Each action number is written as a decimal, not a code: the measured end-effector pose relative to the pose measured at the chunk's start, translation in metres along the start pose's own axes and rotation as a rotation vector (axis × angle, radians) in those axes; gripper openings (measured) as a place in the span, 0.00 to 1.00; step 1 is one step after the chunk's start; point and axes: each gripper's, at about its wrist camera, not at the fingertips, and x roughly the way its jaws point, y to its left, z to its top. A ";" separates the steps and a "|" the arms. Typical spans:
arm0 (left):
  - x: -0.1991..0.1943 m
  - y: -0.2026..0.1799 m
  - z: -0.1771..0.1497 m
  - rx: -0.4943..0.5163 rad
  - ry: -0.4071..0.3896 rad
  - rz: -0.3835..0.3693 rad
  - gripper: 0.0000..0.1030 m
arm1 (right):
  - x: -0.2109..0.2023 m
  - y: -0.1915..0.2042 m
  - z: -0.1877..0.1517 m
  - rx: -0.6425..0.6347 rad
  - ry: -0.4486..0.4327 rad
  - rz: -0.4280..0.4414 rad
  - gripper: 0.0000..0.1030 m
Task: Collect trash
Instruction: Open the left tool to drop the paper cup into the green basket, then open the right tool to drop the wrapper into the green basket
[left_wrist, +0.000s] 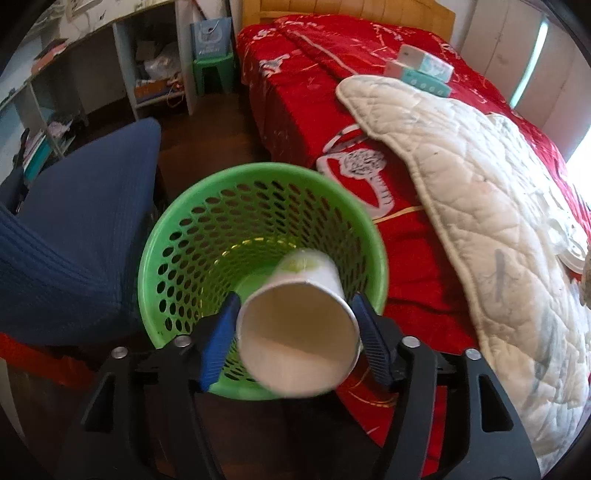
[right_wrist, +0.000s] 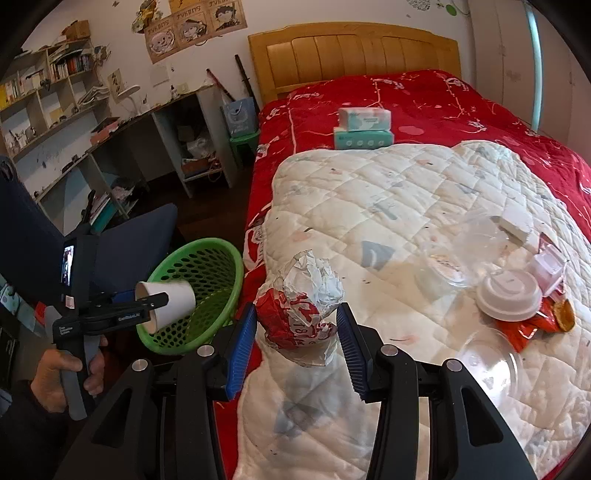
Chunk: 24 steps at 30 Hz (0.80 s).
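Trash is being carried in both hands at this moment. The left hand-held gripper (left_wrist: 295, 332) has a white paper cup (left_wrist: 299, 343) between its blue pads, with the open mouth of the cup turned back to the camera. The pads stand a little wider than the cup, and a thin gap shows on one side, so the jaws look open and the cup seems loose, not squeezed. Directly below and ahead of this gripper is the green perforated basket (left_wrist: 184, 229), on the floor beside the bed (right_wrist: 424, 99). The cup is probably held over the basket's mouth so that it drops inside.

The right hand-held gripper (right_wrist: 295, 332) is closed on a crumpled red and white wrapper (right_wrist: 299, 306) and holds it up above the white quilt (right_wrist: 369, 206). The basket is to the left of this gripper, so the wrapper very likely goes there next.

To the right of the right gripper more trash lies on the quilt: a white cup lid (right_wrist: 508, 299), clear plastic containers (right_wrist: 491, 365) and some orange packaging. The task therefore seems to be in its middle part.
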 end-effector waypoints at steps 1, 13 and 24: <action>0.001 0.002 0.000 -0.008 -0.002 0.001 0.68 | 0.003 0.002 0.001 -0.004 0.005 0.002 0.42; -0.028 0.033 -0.014 -0.110 -0.059 -0.014 0.75 | 0.047 0.047 0.007 -0.072 0.073 0.090 0.43; -0.060 0.069 -0.044 -0.139 -0.094 0.057 0.75 | 0.105 0.104 0.011 -0.132 0.173 0.178 0.43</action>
